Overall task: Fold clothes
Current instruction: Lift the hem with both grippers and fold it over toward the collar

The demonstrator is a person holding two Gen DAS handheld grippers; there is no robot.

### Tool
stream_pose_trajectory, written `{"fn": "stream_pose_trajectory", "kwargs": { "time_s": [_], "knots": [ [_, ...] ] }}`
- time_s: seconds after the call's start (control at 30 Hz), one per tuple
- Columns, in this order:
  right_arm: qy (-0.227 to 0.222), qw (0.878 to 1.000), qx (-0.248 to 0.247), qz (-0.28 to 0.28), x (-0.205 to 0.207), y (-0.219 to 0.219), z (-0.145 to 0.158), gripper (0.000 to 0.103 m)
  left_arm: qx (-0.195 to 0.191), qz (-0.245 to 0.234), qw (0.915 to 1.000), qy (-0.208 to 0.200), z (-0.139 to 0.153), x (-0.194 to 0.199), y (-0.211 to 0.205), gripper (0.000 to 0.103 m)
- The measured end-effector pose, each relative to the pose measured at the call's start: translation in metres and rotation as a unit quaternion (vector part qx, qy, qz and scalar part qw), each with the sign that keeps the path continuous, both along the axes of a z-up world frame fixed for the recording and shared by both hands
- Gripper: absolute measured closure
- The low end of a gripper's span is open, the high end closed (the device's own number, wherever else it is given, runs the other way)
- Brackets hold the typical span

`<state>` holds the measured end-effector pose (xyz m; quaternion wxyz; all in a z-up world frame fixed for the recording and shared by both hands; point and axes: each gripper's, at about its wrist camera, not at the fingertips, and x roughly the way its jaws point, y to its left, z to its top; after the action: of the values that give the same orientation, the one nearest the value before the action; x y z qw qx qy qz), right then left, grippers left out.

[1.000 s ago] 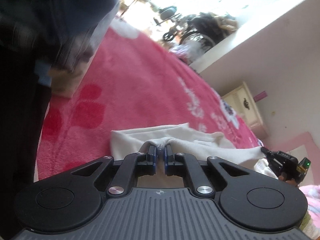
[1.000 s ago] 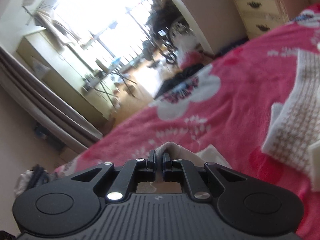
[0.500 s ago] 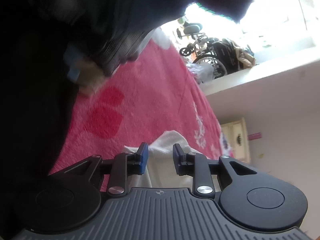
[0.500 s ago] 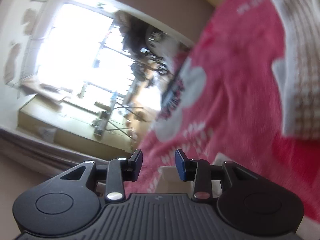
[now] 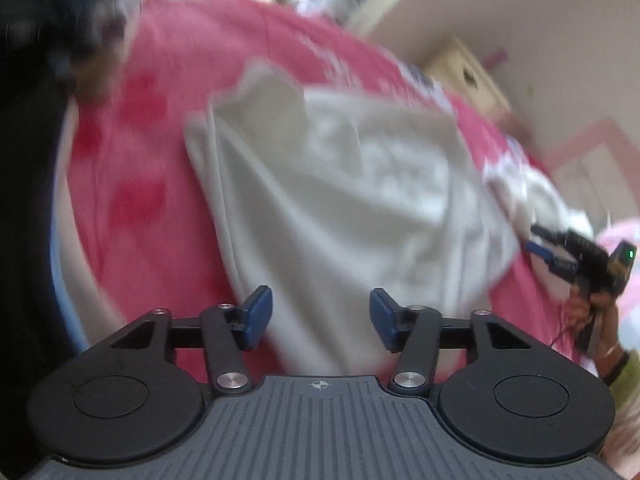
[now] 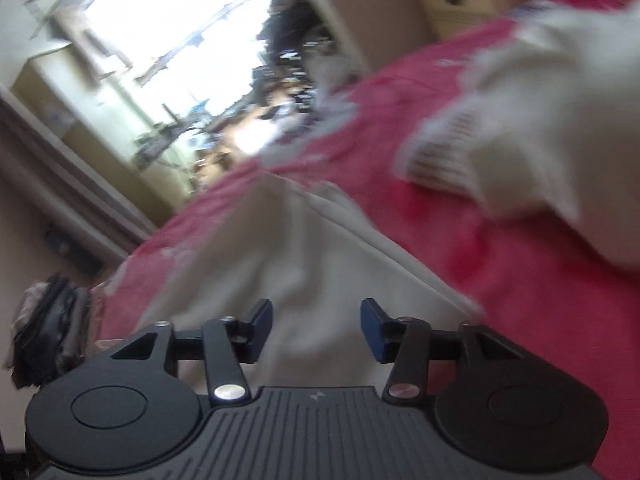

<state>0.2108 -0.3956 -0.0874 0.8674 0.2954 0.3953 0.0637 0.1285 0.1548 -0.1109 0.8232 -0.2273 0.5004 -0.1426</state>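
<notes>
The cream garment (image 5: 332, 184) lies on the red blanket (image 5: 168, 92), spread out with one part doubled over itself near its far edge, so a fold seems to be made already. The left gripper (image 5: 318, 318) hangs above the near edge of the garment with its blue fingers wide apart and nothing between them; the cloth is free below. The right gripper (image 6: 316, 330) is the same: fingers apart, empty, above the cream garment (image 6: 304, 248). It shows also at the right border of the left view (image 5: 560, 258), at the other side of the cloth. The two tools stand at opposite sides, probably because each one handles one corner. Both views are blurred. A second, waffle-pattern cloth (image 6: 520, 128) lies apart on the blanket, probably waiting for its turn.
</notes>
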Motion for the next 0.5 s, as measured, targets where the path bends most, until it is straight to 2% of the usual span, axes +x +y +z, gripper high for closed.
{"fn": "stream_pose_trajectory", "kwargs": {
  "time_s": [0.03, 0.2, 0.37, 0.5],
  "knots": [
    [0.015, 1.0, 0.016, -0.015, -0.01, -0.01, -0.009, 0.047, -0.003, -0.002, 0.9999, 0.011, -0.008, -0.004, -0.003, 0.039],
    [0.051, 0.987, 0.13, -0.076, -0.02, -0.044, -0.057, 0.046, -0.029, 0.017, 0.9975, 0.062, -0.04, -0.003, -0.009, 0.038],
    [0.037, 0.974, 0.201, -0.102, -0.004, -0.058, -0.084, 0.049, -0.061, 0.042, 0.9965, 0.039, -0.049, 0.004, -0.003, 0.037],
    [0.017, 0.97, 0.223, -0.096, 0.013, -0.057, -0.092, 0.05, -0.048, 0.032, 0.9983, 0.01, -0.051, 0.002, -0.008, 0.038]
  ]
}}
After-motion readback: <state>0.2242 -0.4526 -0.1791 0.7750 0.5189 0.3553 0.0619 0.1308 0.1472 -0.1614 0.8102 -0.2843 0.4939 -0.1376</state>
